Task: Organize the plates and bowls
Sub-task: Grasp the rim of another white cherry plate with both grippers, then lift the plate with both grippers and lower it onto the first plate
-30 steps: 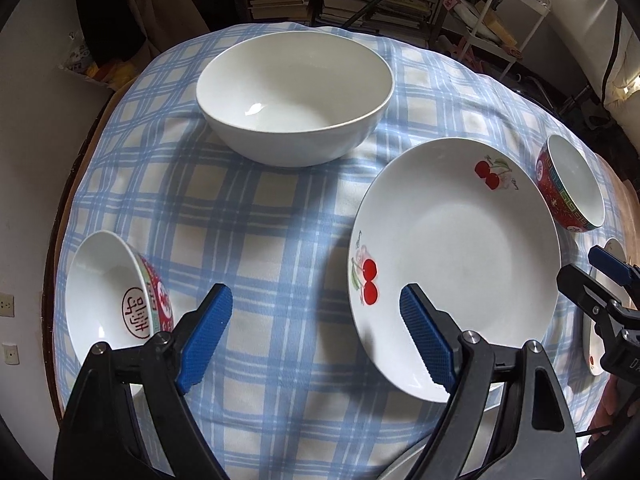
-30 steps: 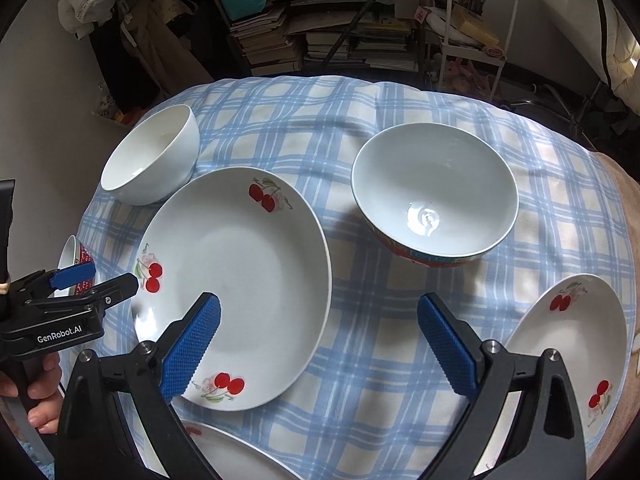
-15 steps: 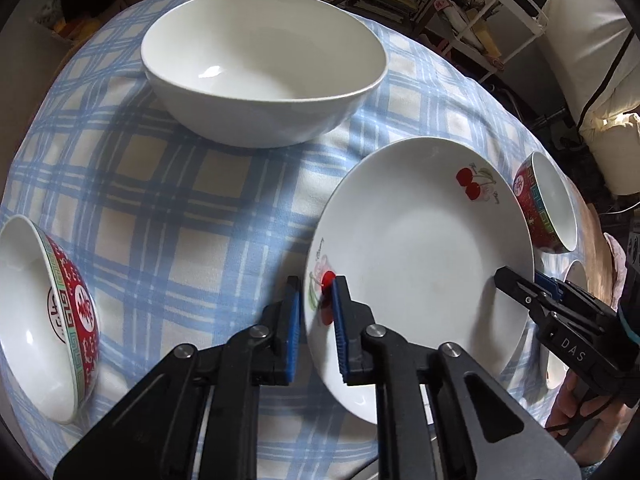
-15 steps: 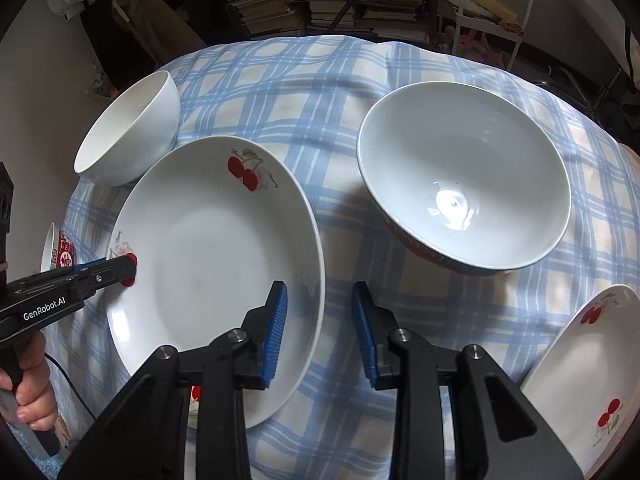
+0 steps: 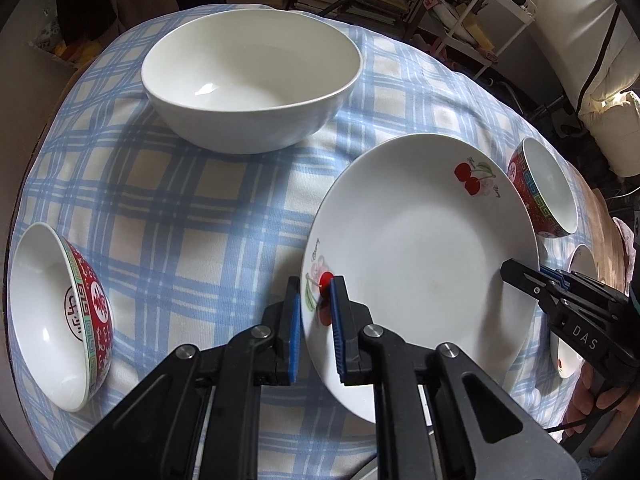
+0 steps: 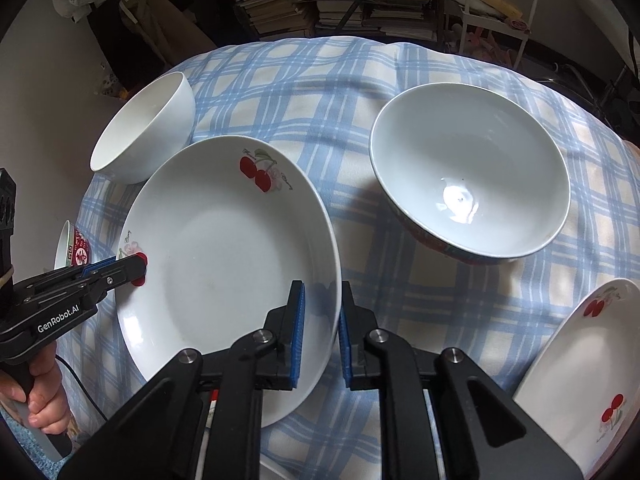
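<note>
Glazed white ceramic, the round cherry-printed plate (image 6: 224,272) sat on the blue-checked cloth of the worktop (image 5: 180,216), between the plain white bowl (image 5: 250,80) and the red-patterned bowl (image 6: 472,184). Your left claw (image 5: 316,328) was clamped on its near-left rim, over the cherry print; your right claw (image 6: 322,332) was closed onto the opposite rim, with the edge between the blue pads. You should have judged it stiff, moderately heavy, slick and breakable. Two opposed rim grips suited it; lifted unevenly, the glaze could have slid through the pads.
</note>
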Demonstrator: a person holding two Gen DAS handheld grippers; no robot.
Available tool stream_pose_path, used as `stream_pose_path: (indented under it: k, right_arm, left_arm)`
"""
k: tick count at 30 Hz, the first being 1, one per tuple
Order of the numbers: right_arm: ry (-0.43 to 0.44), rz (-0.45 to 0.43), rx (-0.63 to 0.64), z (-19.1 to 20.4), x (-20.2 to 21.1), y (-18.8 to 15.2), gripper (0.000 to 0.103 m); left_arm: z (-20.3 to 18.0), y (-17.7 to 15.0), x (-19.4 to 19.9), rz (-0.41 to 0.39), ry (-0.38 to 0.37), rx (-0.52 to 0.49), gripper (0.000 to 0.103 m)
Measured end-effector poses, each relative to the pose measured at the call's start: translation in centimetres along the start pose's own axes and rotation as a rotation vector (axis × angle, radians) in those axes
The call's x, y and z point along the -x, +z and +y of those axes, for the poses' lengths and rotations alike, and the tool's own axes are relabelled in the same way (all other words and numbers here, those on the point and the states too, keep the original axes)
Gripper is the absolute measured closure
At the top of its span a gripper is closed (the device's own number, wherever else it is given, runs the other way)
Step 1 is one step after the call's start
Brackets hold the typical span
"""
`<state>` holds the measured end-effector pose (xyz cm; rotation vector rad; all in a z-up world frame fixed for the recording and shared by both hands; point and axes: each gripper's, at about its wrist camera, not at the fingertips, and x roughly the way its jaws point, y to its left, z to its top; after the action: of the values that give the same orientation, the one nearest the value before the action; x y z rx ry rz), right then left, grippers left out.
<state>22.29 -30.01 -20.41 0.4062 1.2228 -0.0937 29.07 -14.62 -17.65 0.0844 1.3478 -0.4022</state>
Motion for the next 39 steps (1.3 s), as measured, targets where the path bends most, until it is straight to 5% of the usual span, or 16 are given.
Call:
stream_pose_path:
  k: [22, 39]
  right_arm:
    - [0.018, -0.049, -0.011, 1.0, 5.8, -5.4, 0.087]
    - [0.043, -0.053, -0.073, 0.5, 7.4, -12.3, 0.086]
  left_arm:
    - [-1.4, -5.4, 4.6, -0.024, 0.026, -0.03, 0.087]
    - [-2.4, -12.8, 5.6, -0.019, 0.05, -0.06, 0.086]
